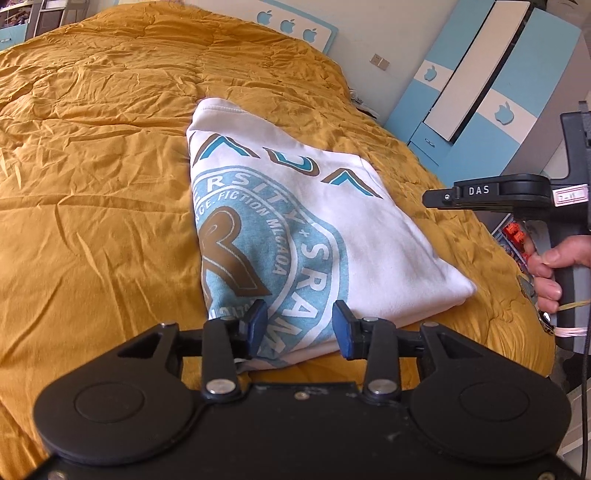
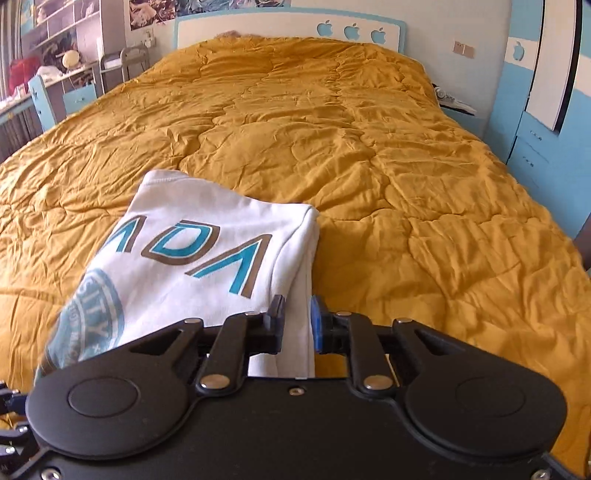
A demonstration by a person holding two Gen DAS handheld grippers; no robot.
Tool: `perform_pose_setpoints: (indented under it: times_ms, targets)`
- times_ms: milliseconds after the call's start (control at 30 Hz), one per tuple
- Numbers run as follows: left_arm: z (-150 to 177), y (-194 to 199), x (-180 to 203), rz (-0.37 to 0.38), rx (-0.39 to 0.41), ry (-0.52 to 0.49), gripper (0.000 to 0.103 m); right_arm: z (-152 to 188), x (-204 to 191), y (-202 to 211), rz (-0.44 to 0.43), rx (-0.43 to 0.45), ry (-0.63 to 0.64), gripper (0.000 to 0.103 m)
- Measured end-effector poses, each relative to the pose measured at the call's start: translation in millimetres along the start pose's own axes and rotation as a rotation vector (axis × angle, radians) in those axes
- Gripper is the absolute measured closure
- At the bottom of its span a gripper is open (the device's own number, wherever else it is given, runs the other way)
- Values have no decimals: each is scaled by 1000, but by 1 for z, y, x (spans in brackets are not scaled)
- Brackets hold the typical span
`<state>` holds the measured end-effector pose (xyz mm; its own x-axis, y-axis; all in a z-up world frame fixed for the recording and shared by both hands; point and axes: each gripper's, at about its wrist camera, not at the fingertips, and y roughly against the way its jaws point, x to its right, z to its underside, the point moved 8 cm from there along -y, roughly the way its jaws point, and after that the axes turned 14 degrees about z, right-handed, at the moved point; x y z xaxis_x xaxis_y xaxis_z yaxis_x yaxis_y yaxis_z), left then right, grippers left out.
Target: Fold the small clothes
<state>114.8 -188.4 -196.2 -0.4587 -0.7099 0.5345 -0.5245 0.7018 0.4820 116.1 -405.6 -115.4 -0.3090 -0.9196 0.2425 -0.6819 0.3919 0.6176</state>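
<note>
Folded shirt (image 1: 295, 221) on quilt (image 1: 92, 221), left tool (image 1: 300, 325) open over near edge (untouched)

A rumpled mustard-yellow quilt (image 2: 369, 155) covers the whole bed. Behind it stands a white headboard (image 2: 258, 29) edged in blue, with three apple cut-outs. On the right, a blue-and-white wardrobe (image 1: 498, 92); far left, cluttered shelves (image 2: 55, 37) and a blue chair (image 2: 40, 99).

A crumpled mustard-yellow quilt (image 2: 332, 147) covers a bed with a white, blue-trimmed headboard (image 2: 258, 27), flanked by a blue-and-white wardrobe (image 1: 498, 92) and cluttered open shelves (image 2: 55, 33) in daylight.
</note>
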Motion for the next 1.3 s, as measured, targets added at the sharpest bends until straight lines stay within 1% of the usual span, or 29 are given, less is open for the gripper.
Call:
perform_pose_setpoints:
  times_ms: [67, 133, 200, 267, 300, 400, 433, 533, 567, 633, 700, 833, 1067, 1133, 1200, 1233, 1300]
  targets:
    - [-5, 8, 2, 15, 23, 14, 64, -2, 1, 13, -5, 27, -5, 84]
    - [-14, 18, 5, 32, 58, 19, 64, 0, 2, 20, -30, 37, -34, 74]
    - [-25, 24, 9, 60, 92, 20, 64, 7, 0, 18, -57, 28, -54, 73]
    - [-29, 26, 10, 56, 99, 19, 64, 21, -1, 17, -67, 1, -74, 73]
    - [-28, 23, 8, 52, 95, 20, 64, 29, 0, 17, -67, -7, -96, 73]
    - [-16, 10, -1, 39, 29, 55, 64, 53, 3, 15, -85, -35, -127, 73]
    - [-11, 7, -4, 35, 18, 58, 64, 59, 3, 15, -88, -40, -131, 73]
    - [-4, 4, -5, 24, 21, 22, 63, 70, 5, 13, -99, -32, -145, 73]
    - [-4, 3, -4, 19, 19, 19, 63, 71, 5, 13, -114, -30, -151, 75]
    - [-5, 3, -4, 15, 19, 27, 62, 72, 4, 14, -142, -32, -149, 95]
    - [-6, 2, -4, 16, 18, 35, 62, 72, 3, 15, -134, -21, -137, 98]
    - [-8, 2, -5, 19, 13, 41, 61, 70, 5, 22, -121, -13, -137, 100]
    - [-10, 5, -3, 33, 8, 65, 61, 64, 15, 37, -110, 10, -186, 101]
    - [-8, 4, -4, 33, 8, 66, 61, 67, 16, 34, -107, -9, -196, 101]
    - [-6, 2, -5, 30, 4, 56, 61, 80, 13, 18, -113, -67, -206, 101]
    - [-7, 3, -4, 32, 3, 53, 61, 86, 10, 13, -112, -77, -191, 101]
    - [-13, 9, -2, 60, 6, 47, 61, 87, 6, 15, -104, -56, -156, 99]
